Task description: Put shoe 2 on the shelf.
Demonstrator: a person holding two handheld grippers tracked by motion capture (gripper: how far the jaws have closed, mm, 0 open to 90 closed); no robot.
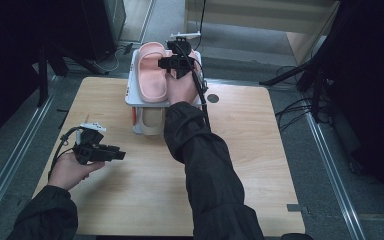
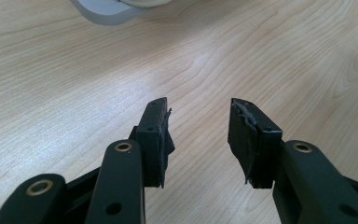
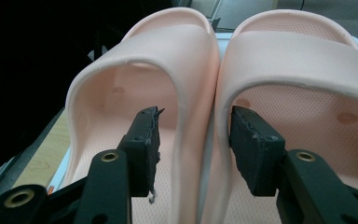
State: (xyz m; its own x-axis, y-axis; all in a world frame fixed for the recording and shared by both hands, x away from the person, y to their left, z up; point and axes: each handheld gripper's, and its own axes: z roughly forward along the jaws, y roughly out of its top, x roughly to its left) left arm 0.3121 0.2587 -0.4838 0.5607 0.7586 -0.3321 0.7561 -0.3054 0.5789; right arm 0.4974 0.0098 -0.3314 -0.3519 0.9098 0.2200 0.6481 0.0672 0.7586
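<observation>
Wooden tabletop fills the middle of the high view, and at its lower left I hold my left gripper just above the bare boards, well apart from everything else. In the left gripper view its jaws stand wide apart with nothing between them, only wood grain under them, and the grey-white foot of the rack sits at the upper left edge of the frame.

Moving rightward to the top centre of the high view, a white two-tier shoe rack stands at the far edge of the table. A pair of pink slide sandals lies side by side on its top shelf; a pale shoe rests on the lower shelf beneath.

My right gripper reaches over that top shelf. In the right gripper view its jaws are open and straddle the two inner walls where the left sandal and the right sandal touch: one pad sits inside each sandal, and neither pad visibly presses the foam. I have no hold of them.
</observation>
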